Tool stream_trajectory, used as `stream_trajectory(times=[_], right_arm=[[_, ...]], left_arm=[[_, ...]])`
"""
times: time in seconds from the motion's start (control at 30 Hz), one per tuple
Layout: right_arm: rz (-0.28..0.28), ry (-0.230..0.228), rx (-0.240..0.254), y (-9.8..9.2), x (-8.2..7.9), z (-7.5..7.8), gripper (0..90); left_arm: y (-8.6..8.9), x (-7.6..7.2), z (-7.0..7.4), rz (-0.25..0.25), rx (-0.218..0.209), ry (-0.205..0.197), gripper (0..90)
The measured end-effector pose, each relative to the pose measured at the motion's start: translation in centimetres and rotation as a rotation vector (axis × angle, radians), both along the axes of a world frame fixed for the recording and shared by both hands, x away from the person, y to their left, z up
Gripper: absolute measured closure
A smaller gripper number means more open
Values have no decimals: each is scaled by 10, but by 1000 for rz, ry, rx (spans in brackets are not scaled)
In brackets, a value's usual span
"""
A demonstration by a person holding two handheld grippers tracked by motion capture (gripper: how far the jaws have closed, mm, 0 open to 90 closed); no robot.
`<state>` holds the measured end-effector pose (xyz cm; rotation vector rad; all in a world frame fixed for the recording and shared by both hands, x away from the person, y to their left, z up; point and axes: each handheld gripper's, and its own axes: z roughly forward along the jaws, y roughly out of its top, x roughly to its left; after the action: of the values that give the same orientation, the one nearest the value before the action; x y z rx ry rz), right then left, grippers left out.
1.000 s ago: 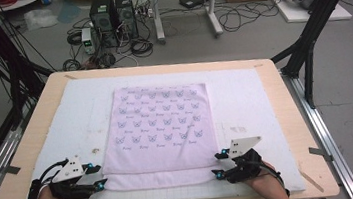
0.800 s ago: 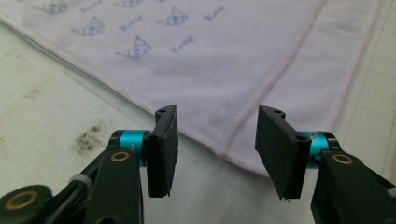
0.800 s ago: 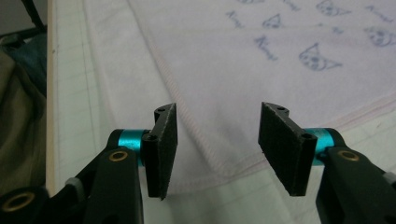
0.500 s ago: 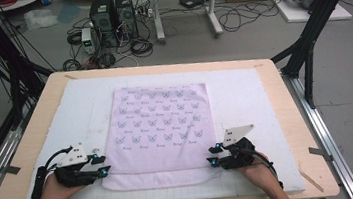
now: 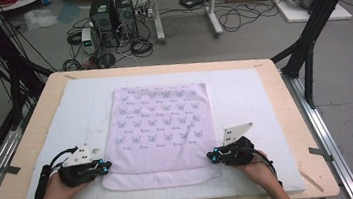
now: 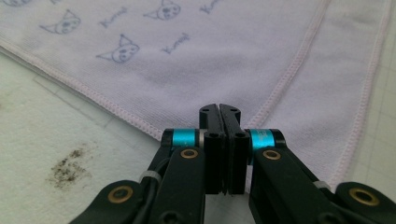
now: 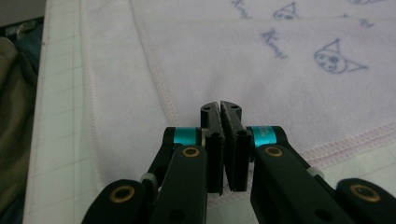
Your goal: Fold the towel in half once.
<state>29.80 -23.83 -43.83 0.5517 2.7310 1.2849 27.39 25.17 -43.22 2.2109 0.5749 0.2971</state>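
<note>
A pale pink towel (image 5: 162, 126) printed with small cat faces lies flat on the white mat (image 5: 244, 96); a plain lower layer sticks out along its near edge. My left gripper (image 5: 107, 166) is at the upper layer's near left corner and my right gripper (image 5: 211, 157) at its near right corner. Both pairs of jaws have just been closing. In the left gripper view the left gripper (image 6: 219, 108) has its jaws pressed together over the hemmed corner of the towel (image 6: 233, 51). In the right gripper view the right gripper (image 7: 220, 105) is pinched likewise on the towel (image 7: 261, 74).
The mat covers a wooden table (image 5: 41, 120) with bare wood along its edges. A dark stain (image 6: 70, 168) marks the mat left of the left jaws. Beyond the far edge stand computer towers (image 5: 112, 16), loose cables and black frame legs (image 5: 309, 49).
Both grippers' jaws have gone from apart to together at the towel's near corners. The right gripper slid a little forward and inward onto its corner; the left hardly moved.
</note>
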Motion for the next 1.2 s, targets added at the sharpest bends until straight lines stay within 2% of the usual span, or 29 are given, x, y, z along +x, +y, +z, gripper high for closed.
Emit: stream_trajectory(times=[0.07,0.27,0.33,0.43,0.53,0.57,0.63,0.7,0.77,0.93,0.97,1.0,1.07,1.1,1.2], right_arm=[[-1,-3,18,-1,-1,5,885],[5,-58,57,-7,-7,33,885],[8,-76,65,-9,-11,41,884],[21,-77,69,-11,-17,45,884],[48,-52,46,-10,-28,41,881],[54,-30,42,-11,-31,37,871],[51,11,54,-13,-32,27,805],[52,12,64,-14,-33,20,771],[57,25,61,-11,-35,15,755],[71,33,-3,-2,-36,0,717],[73,37,-12,-1,-36,-2,717],[76,43,-28,0,-36,-5,723],[74,35,-22,-1,-37,-7,797],[81,41,-20,-3,-36,-6,842],[80,53,-14,-4,-35,-5,866]], left_arm=[[1,-3,7,0,-16,-14,881],[6,-14,29,4,-57,-55,883],[7,-18,33,2,-63,-61,883],[8,-26,35,-10,-62,-60,883],[6,-35,27,-46,-54,-41,882],[6,-36,23,-56,-44,-29,876],[5,-36,17,-62,-36,-6,793],[4,-36,13,-63,-39,13,727],[2,-35,10,-64,-31,11,722],[-1,-30,-2,-61,-14,47,702],[-2,-30,-6,-66,1,61,704],[-3,-31,-9,-72,4,54,714],[-1,-32,-10,-86,-15,55,804],[-1,-32,-9,-87,-8,50,859],[-3,-32,-7,-78,5,44,875]])
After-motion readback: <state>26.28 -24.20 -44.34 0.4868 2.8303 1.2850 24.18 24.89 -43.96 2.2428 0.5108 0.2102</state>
